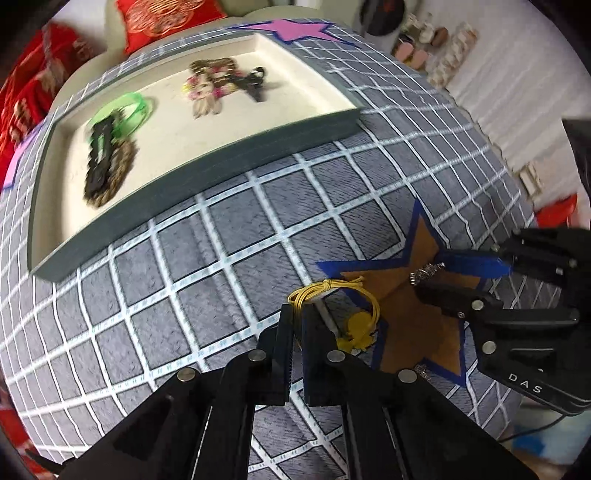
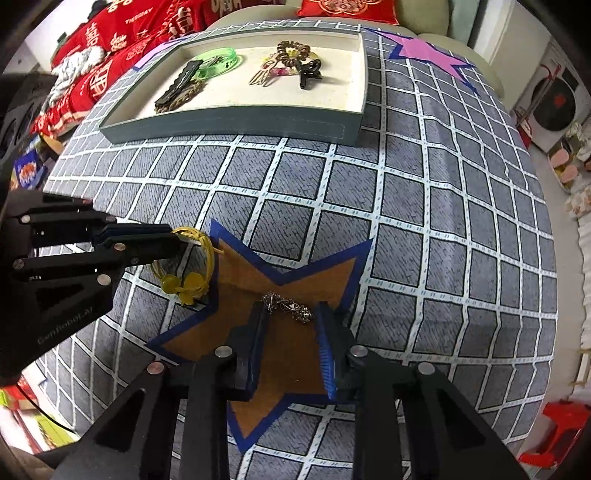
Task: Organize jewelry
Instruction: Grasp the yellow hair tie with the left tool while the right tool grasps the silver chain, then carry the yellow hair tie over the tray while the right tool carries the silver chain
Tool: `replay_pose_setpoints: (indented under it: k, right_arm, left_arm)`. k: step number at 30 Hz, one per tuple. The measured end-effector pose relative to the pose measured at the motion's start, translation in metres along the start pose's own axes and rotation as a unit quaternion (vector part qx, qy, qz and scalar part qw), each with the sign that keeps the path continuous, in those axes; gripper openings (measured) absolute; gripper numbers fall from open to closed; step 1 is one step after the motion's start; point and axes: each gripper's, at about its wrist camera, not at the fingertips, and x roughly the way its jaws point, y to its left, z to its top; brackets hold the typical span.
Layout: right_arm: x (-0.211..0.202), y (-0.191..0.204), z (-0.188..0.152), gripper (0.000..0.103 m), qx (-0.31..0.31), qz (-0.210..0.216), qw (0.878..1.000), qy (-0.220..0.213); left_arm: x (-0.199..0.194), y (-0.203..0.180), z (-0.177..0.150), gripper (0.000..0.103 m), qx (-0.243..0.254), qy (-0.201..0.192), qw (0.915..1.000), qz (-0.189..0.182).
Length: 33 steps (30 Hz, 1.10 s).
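My left gripper (image 1: 296, 314) is shut on a yellow hair tie (image 1: 354, 310) with a yellow charm; it also shows in the right wrist view (image 2: 192, 266), held just above the cloth. My right gripper (image 2: 291, 314) is open around a silver chain (image 2: 288, 306) that lies on the brown star (image 2: 295, 277). In the left wrist view the right gripper (image 1: 443, 273) sits at the chain (image 1: 424, 271). The grey tray (image 2: 229, 125) at the back holds a green bangle (image 2: 218, 61), a black clip (image 2: 177, 85), a braided band, hair ties and a black claw clip (image 2: 308, 75).
A grey checked cloth (image 2: 424, 206) covers the table. A pink star (image 2: 424, 50) lies at the far right corner of the cloth. Red cushions (image 2: 122, 33) sit behind the tray. The table's right edge drops to the floor.
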Motion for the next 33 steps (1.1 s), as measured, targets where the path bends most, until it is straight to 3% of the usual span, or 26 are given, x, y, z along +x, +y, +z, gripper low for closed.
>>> replay_pose_setpoints:
  k: [21,33]
  right_arm:
    - [-0.016,-0.021,0.001,0.029,0.105,0.035,0.994,0.007]
    - [-0.034,-0.020,0.016,0.029,0.123,0.044,0.991,-0.004]
  left_arm:
    - [-0.042,0.037,-0.022,0.012,-0.058,-0.037,0.9975,-0.020]
    - [-0.071,0.058,-0.019,0.012,-0.085,-0.068,0.9940,-0.010]
